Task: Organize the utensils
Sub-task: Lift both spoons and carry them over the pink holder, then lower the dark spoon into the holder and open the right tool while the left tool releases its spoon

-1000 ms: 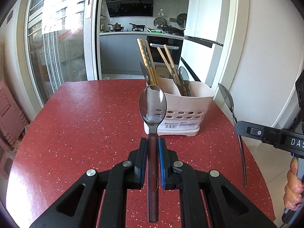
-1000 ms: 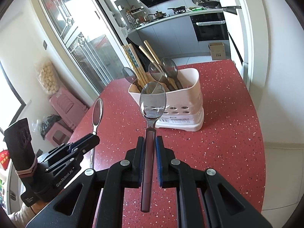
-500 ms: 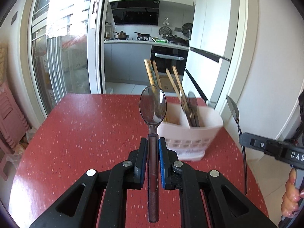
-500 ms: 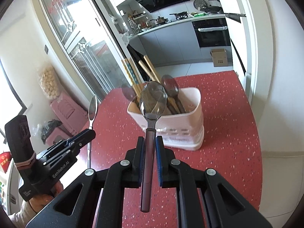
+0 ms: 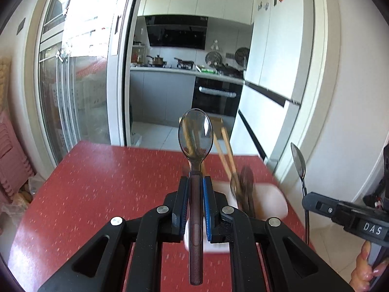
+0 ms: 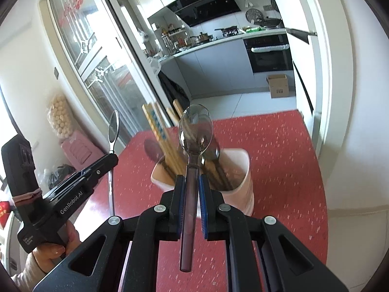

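Both tongs have risen and closed in on the utensil holder (image 6: 239, 170) since a second ago; it now sits low in both views, partly behind the tongs.

Left tongs (image 5: 195, 189): nearly closed, clamping the handle of a spoon (image 5: 195, 133), bowl up and forward.

Right tongs (image 6: 192, 187): nearly closed on the handle of a second spoon (image 6: 195, 129), same pose.

Holder: pink-white, on the red desk (image 5: 109, 182), toward its far right edge in the left view; holds chopsticks (image 6: 158, 131) and dark-handled spoons.

Left view only: the right tongs side-on at the right edge, the hand (image 5: 364, 275) gripping them, holder blurred.

Right view only: the holder's open top and contents clearer, the left tongs side-on at the left with the hand (image 6: 52, 248) on them, pink stools (image 6: 80, 148) beyond the desk.
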Demonstrator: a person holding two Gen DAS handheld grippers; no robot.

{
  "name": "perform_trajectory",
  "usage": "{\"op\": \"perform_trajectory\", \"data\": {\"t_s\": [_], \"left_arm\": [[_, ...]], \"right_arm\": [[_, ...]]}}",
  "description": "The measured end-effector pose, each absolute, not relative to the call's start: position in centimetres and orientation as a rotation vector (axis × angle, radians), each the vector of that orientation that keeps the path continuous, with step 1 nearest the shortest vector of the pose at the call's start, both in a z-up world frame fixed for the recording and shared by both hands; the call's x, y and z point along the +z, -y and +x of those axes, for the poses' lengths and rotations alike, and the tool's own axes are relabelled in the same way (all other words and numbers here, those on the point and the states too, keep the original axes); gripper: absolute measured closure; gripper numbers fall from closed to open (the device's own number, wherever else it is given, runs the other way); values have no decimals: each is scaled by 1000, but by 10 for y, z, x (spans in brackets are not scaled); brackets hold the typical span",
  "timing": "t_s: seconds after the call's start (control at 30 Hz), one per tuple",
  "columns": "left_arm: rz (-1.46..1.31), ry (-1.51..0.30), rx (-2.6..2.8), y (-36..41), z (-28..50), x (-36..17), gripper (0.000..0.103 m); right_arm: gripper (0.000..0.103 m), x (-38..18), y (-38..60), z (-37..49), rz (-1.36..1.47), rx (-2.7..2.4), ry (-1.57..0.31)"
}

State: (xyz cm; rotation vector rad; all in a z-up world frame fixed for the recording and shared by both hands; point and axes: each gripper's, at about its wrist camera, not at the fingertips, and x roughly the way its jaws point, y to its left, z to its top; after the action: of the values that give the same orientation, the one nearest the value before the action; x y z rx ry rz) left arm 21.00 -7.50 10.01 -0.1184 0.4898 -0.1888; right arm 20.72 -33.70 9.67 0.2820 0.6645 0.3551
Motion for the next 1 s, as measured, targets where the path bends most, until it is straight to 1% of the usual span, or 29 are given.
{"op": "perform_trajectory", "data": {"t_s": [0.3, 0.5, 0.67, 1.0], "left_arm": [[-113, -418, -154, 89, 249, 100, 62], [-91, -364, -122, 102, 260, 88, 62], [-75, -324, -104, 112, 262, 73, 62], [-45, -325, -87, 127, 264, 40, 62]], "right_arm": [[90, 109, 341, 253, 272, 317, -564], [90, 107, 330, 268, 195, 278, -469], [91, 96, 313, 267, 81, 252, -384], [91, 67, 308, 260, -8, 244, -337]]}}
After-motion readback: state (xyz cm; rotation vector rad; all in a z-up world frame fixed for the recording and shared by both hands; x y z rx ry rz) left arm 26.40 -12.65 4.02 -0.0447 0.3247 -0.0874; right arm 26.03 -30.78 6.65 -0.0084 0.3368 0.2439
